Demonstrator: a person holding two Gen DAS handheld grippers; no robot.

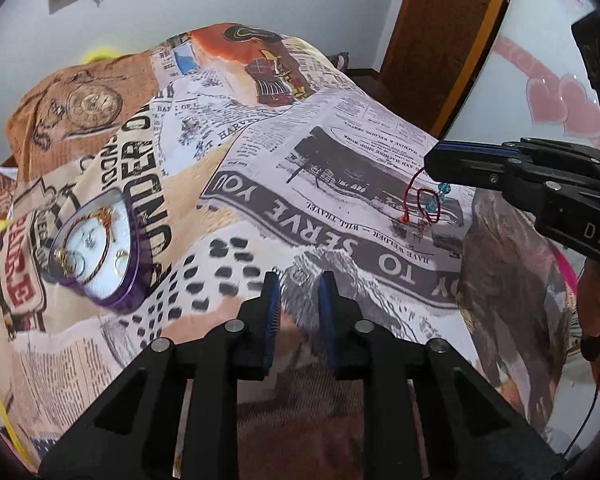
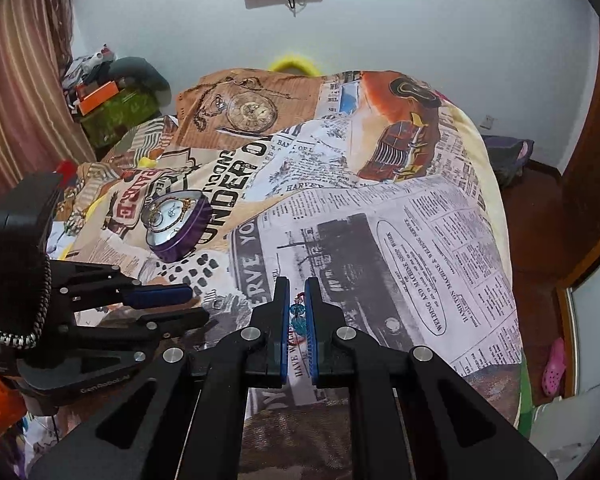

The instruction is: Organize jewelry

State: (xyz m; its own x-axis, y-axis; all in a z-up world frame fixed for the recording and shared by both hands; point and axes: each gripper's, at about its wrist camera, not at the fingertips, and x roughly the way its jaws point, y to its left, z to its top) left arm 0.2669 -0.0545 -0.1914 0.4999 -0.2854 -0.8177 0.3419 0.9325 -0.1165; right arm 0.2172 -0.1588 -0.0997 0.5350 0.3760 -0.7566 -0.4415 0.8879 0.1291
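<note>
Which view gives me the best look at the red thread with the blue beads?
The left wrist view: the red thread with blue beads dangles in full below the right hand-held gripper, loops and beads clear against the bedspread. The right wrist view shows only the beads pinched between its pads.

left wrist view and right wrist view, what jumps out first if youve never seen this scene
The loud newspaper-print bedspread fills both views. On it, toward the left, sits a purple heart-shaped tin holding gold jewelry. The right tongs are shut on a red thread bracelet with blue beads, which dangles to the spread, while the left tongs hang over the cloth with nothing between them.
</note>
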